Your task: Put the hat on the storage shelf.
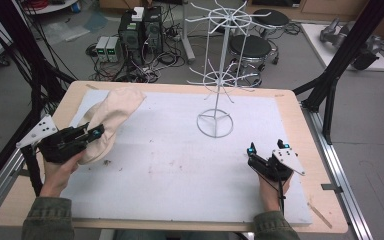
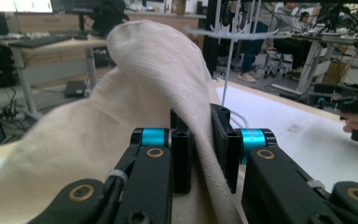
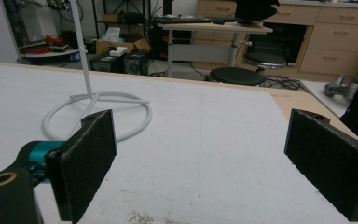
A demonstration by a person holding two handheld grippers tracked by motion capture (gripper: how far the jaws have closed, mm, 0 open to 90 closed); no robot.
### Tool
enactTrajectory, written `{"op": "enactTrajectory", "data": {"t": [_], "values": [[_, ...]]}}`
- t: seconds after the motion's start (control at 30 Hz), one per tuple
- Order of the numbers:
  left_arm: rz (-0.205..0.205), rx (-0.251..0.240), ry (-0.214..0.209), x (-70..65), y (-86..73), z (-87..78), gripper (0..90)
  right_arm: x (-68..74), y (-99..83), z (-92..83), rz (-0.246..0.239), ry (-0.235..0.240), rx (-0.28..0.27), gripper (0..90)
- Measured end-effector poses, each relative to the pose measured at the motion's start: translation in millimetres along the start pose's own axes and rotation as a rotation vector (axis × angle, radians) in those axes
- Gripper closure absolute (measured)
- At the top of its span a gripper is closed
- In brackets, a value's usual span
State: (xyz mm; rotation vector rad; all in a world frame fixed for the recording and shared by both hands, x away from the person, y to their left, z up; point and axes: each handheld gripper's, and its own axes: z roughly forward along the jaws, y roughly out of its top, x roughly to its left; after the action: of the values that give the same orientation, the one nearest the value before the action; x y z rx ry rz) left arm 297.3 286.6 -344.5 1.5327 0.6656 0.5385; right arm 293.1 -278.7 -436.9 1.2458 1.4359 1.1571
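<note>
A cream cloth (image 1: 114, 114) lies bunched at the left of the white mat (image 1: 180, 165), one part raised off it. My left gripper (image 1: 96, 134) is shut on a fold of that cloth (image 2: 158, 79); in the left gripper view the black jaws of the left gripper (image 2: 200, 119) pinch the fabric between them. Near the table's right front, my right gripper (image 1: 266, 146) rests low over the mat. In the right gripper view, the right gripper (image 3: 200, 154) is open, with bare mat between its pads. A white wire rack (image 1: 225, 65) stands at the back centre, and its ring base (image 3: 98, 114) lies ahead of the right gripper.
The wooden table (image 1: 300, 115) ends just beyond the mat on all sides. Black frame posts (image 1: 347, 45) rise at the right and left edges. Computer boxes (image 1: 140, 30) and stools (image 1: 250, 47) stand on the floor behind the table.
</note>
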Motion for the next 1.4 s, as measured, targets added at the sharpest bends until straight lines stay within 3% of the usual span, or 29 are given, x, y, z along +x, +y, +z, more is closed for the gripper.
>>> {"op": "enactTrajectory", "data": {"t": [0.37, 0.7, 0.97, 1.4], "values": [[0.011, -0.047, -0.02, -10.6, 15.9, 16.3, 82.6, -0.2, 0.5, -0.8, 0.0, 0.003, -0.007, 8.2], [0.048, -0.118, -0.006, -17.7, 43.5, 24.3, 82.8, -0.7, 1.1, -1.7, 0.015, 0.004, -0.014, 8.2], [0.075, -0.158, -0.03, -23.4, 62.4, 33.2, 82.8, -0.9, 1.4, -2.1, 0.016, 0.006, -0.018, 8.2], [0.088, -0.247, -0.035, -27.8, 89.0, 43.0, 82.8, -0.4, 1.5, -2.3, 0.021, 0.012, -0.022, 8.2]]}}
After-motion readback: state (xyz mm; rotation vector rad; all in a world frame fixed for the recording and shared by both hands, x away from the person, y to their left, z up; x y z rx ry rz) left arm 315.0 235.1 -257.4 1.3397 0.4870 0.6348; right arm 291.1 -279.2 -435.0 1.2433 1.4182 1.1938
